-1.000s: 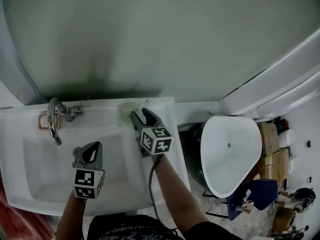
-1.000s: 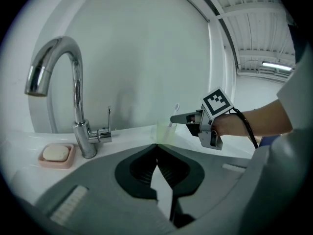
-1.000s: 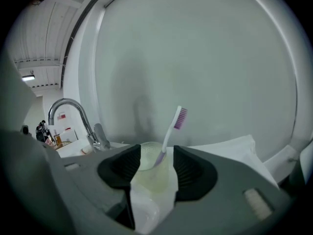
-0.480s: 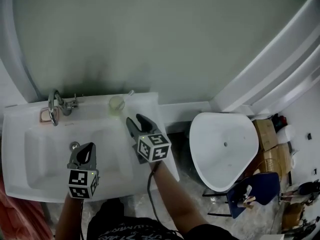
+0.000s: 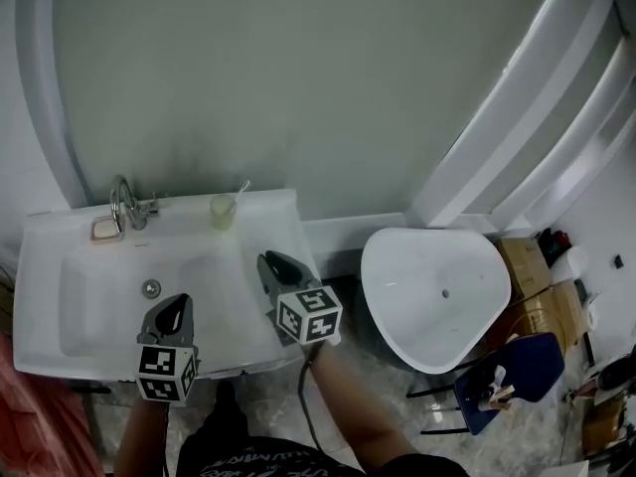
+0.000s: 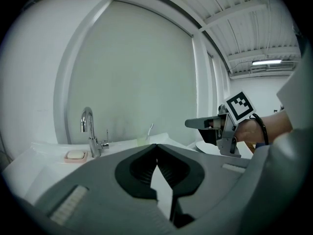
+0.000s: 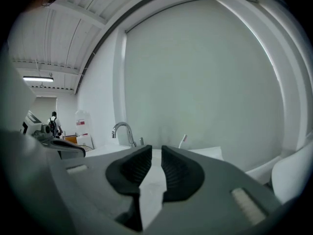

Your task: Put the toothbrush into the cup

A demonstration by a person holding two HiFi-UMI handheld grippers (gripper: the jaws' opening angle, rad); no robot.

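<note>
**Bathroom sink: toothbrush already stands in the cup**

White sink (image 5: 60,276) against a grey-green wall serves as the surface here, with the tap (image 5: 123,205) and a soap dish (image 5: 103,230) at its back left. On the back rim, to the right of the tap, sits the pale cup (image 5: 223,213). The toothbrush (image 5: 241,188) leans out of it with its upper end toward the wall. Judged from that, the task looks done: nothing is left to carry or place.

Both grippers hang over the front part of the sink, well apart from the cup. The left gripper (image 6: 156,146) has its jaws pressed together at the tips, with nothing in them. The right gripper (image 7: 152,150) has just been closing its jaws; a narrow slit shows between them and it is empty. All that seems left is to draw off and end the run.
</note>
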